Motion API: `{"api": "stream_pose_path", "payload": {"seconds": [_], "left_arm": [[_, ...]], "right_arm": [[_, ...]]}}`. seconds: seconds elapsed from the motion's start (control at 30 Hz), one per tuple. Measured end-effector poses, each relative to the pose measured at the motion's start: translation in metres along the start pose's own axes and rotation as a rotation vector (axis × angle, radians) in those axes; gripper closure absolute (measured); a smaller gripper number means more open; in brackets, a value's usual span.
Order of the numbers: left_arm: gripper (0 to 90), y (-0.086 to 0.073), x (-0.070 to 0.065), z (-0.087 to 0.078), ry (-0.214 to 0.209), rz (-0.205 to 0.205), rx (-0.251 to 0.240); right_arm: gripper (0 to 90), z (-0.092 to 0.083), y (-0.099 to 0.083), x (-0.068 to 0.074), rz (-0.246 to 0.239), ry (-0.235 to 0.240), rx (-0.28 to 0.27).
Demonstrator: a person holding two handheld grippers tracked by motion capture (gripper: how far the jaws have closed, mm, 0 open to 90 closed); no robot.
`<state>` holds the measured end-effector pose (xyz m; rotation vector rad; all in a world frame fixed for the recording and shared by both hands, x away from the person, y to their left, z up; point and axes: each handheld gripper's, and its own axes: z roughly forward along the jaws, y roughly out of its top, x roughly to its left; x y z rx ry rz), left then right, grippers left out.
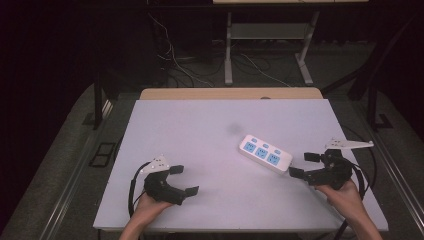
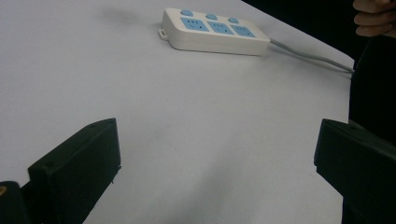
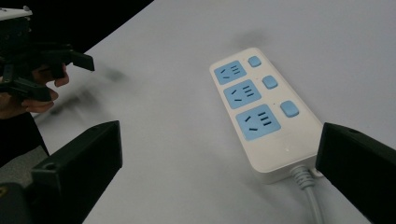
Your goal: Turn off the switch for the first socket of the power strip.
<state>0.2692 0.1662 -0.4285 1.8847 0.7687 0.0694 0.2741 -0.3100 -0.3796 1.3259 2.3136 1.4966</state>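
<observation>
A white power strip (image 1: 265, 153) with three blue sockets and three blue buttons lies flat on the right half of the white table top (image 1: 200, 130). My right gripper (image 1: 303, 165) stands open just beyond the strip's cord end. In the right gripper view the strip (image 3: 261, 112) lies ahead between the wide jaws, nearer the right one, and its grey cord (image 3: 310, 196) runs toward the camera. My left gripper (image 1: 183, 180) is open near the front left, holding nothing. The left gripper view shows the strip (image 2: 215, 31) far ahead across bare table.
A wooden table edge (image 1: 230, 93) sits behind the white top. On the dark floor beyond are loose cables (image 1: 175, 60) and metal table legs (image 1: 228, 50). The strip's cord (image 2: 313, 57) runs off the table's right edge. A hand (image 2: 373, 18) shows at top right.
</observation>
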Motion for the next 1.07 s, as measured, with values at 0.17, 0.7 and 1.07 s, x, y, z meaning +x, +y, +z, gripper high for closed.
{"api": "stream_pose_path", "payload": {"seconds": [0.17, 0.7, 1.07], "left_arm": [[0.0, 0.0, 0.0, 0.001, -0.002, 0.0, 0.005], [0.0, 0.0, 0.0, 0.001, -0.004, 0.0, 0.006], [0.0, 0.0, 0.0, 0.001, -0.006, 0.0, 0.008]], "right_arm": [[0.3, 0.001, -0.008, 0.002, 0.002, 0.013, -0.013], [0.3, 0.015, -0.038, 0.004, -0.024, 0.034, -0.004], [0.3, 0.025, -0.047, 0.008, -0.07, 0.051, 0.032]]}}
